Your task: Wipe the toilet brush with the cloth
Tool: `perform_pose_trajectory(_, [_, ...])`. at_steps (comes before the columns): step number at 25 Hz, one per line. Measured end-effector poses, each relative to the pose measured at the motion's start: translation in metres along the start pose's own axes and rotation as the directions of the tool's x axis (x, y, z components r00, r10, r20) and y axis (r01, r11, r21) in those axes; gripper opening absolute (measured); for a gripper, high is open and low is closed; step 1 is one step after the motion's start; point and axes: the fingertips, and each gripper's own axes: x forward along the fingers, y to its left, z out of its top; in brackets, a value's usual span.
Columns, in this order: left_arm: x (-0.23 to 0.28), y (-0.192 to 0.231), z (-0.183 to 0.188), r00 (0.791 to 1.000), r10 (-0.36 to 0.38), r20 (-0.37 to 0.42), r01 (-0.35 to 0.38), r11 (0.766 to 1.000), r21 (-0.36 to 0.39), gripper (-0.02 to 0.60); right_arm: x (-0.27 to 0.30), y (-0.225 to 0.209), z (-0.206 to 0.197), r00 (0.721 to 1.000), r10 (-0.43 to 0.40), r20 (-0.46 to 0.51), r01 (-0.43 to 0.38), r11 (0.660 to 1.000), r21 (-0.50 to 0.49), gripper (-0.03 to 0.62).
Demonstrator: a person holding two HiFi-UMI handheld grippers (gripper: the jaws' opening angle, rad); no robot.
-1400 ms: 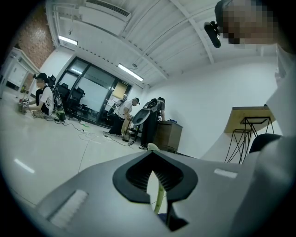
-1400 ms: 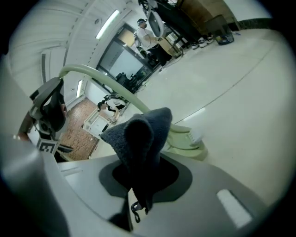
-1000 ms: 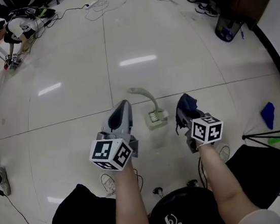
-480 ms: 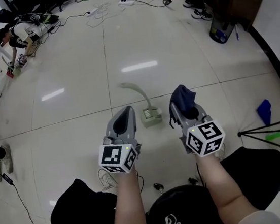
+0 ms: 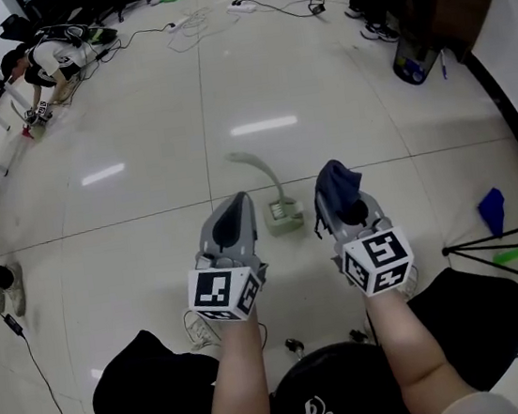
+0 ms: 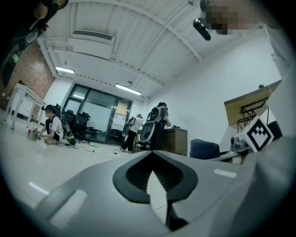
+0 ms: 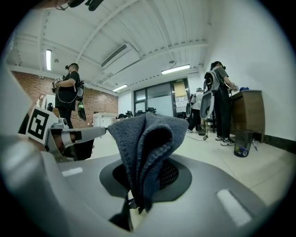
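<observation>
My right gripper (image 7: 133, 200) is clamped on the cloth (image 7: 145, 148), a dark blue-grey fold standing up from between its jaws. My left gripper (image 6: 154, 183) holds nothing. Its jaws seem to meet at the tips, with only a thin pale sliver showing between them. In the head view the brush (image 5: 284, 215) lies on the floor (image 5: 147, 216) between both grippers, the left at its 9 o'clock and the right at its 3 o'clock, each just beside it. Its curved handle runs off toward 11 o'clock.
</observation>
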Motion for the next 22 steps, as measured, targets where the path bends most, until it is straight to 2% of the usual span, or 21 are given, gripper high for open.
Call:
perform_pose_trajectory(3, [0.003, -0.001, -0.004, 1.0, 0.002, -0.008, -0.001, 1.0, 0.011, 0.006, 0.003, -0.001, -0.009, 1.0, 0.005, -0.02, -0.005, 1.0, 0.024, 0.066])
perform_pose_trajectory(12, [0.006, 0.01, -0.005, 1.0, 0.019, -0.006, -0.019, 1.0, -0.017, 0.006, 0.012, 0.003, -0.016, 0.999, 0.009, -0.037, -0.008, 1.0, 0.025, 0.066])
perform_pose_trajectory(16, [0.009, 0.007, -0.006, 1.0, -0.011, -0.004, 0.011, 1.0, -0.028, 0.006, 0.013, 0.004, -0.012, 1.0, 0.004, -0.028, -0.003, 1.0, 0.026, 0.066])
perform_pose_trajectory(22, [0.011, -0.001, -0.01, 0.999, -0.028, -0.023, 0.028, 1.0, -0.004, 0.006, 0.015, 0.002, -0.016, 0.999, -0.001, -0.037, 0.002, 1.0, 0.022, 0.066])
